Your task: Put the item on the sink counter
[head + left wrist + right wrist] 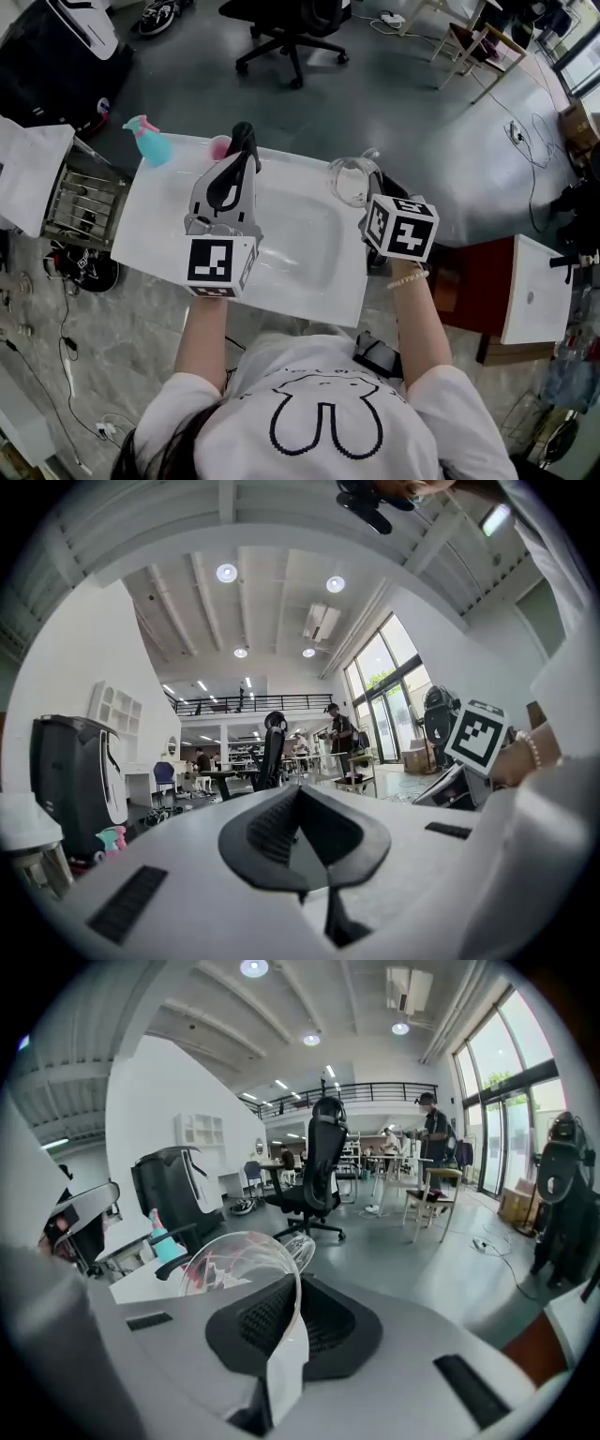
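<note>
A clear glass cup (351, 181) hangs by its rim over the right back corner of the white sink counter (159, 225). My right gripper (373, 185) is shut on it. In the right gripper view, the glass (234, 1262) lies on its side, with its wall pinched between the black pads of the right gripper (294, 1309). My left gripper (244, 139) is held above the counter's back edge, jaws together and nothing between them. The left gripper view shows the left gripper (301, 797) shut and empty, pointing out into the room.
A teal spray bottle (150, 141) and a small pink cup (219, 146) stand at the counter's back left. The sink basin (305, 246) fills the middle. A wire rack (82, 199) stands left of the counter, a white table (534, 286) at the right, an office chair (291, 28) behind.
</note>
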### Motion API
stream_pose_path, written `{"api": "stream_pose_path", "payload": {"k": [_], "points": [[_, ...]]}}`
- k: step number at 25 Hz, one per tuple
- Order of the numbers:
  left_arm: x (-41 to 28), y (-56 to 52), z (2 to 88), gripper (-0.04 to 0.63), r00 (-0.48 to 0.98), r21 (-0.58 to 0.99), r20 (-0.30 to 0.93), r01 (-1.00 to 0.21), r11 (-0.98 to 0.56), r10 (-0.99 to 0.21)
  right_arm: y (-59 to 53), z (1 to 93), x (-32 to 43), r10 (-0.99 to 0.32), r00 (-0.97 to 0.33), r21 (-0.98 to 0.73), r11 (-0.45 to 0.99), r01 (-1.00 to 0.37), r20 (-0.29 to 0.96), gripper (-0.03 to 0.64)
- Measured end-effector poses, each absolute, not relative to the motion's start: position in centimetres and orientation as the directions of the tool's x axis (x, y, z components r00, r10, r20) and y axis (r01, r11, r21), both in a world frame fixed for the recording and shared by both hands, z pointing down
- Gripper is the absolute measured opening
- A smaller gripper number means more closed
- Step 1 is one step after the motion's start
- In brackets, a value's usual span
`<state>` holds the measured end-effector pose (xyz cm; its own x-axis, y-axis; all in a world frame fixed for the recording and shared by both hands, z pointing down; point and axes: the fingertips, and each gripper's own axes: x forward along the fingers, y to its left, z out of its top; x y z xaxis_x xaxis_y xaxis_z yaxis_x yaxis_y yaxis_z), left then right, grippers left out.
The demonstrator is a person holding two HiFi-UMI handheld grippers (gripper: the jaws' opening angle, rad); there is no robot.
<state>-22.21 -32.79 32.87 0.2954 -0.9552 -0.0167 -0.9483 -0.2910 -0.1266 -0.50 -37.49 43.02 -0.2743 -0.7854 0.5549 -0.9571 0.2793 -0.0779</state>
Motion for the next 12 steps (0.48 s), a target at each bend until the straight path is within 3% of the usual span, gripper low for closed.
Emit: {"api": "stream_pose_path", "payload": {"k": [12], "points": [[-22.7,-35.8,34.1,0.009,0.383,-0.104,0.004,-0.918,-0.381,-0.924,-40.1,49.6,-1.7,-0.653,-0.154,-0.079,0.143,-0.987,0.742,0.040]]}}
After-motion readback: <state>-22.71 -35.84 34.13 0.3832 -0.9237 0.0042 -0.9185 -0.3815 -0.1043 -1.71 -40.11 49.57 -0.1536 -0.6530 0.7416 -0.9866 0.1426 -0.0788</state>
